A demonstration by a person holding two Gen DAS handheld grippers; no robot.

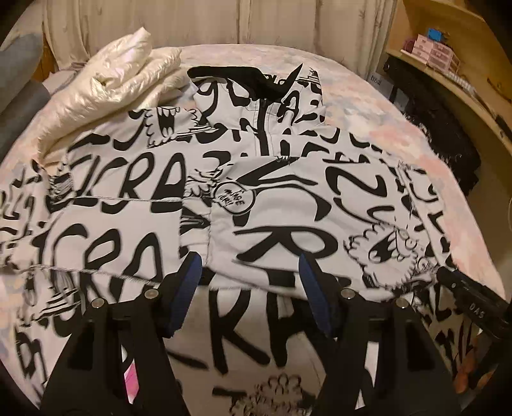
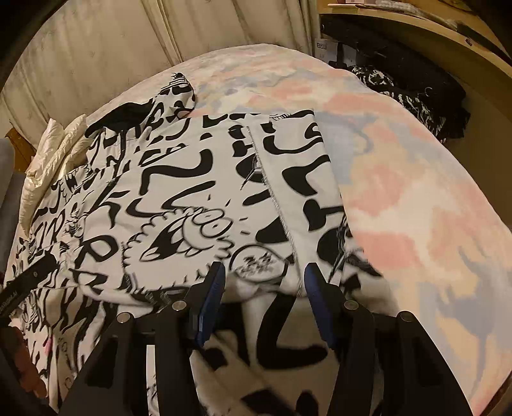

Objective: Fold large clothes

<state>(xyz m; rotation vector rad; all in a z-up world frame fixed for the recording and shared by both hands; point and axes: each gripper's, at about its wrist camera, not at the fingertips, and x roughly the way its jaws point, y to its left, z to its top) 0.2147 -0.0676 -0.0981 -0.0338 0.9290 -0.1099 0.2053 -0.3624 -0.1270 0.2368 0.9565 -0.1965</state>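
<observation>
A white jacket (image 1: 256, 192) printed with black graffiti lettering lies spread on the bed, collar at the far side, with a panel folded over its middle. In the left wrist view, my left gripper (image 1: 248, 265) hovers open over the near edge of that folded panel; its blue pads (image 1: 188, 288) stand wide apart and touch no cloth. In the right wrist view, the jacket (image 2: 192, 192) lies in front, and my right gripper (image 2: 264, 272) is open above its right-hand hem, with blurred fabric below the gap and nothing pressed. The right gripper's black body (image 1: 473, 300) shows at the left view's right edge.
A pastel pink-and-blue blanket (image 2: 416, 208) covers the bed. A cream puffy garment (image 1: 105, 83) lies at the back left, partly under the jacket's sleeve. A dark heap of clothes (image 1: 441, 140) sits beside a wooden desk (image 1: 464, 96) on the right. Curtains (image 1: 224, 19) hang behind.
</observation>
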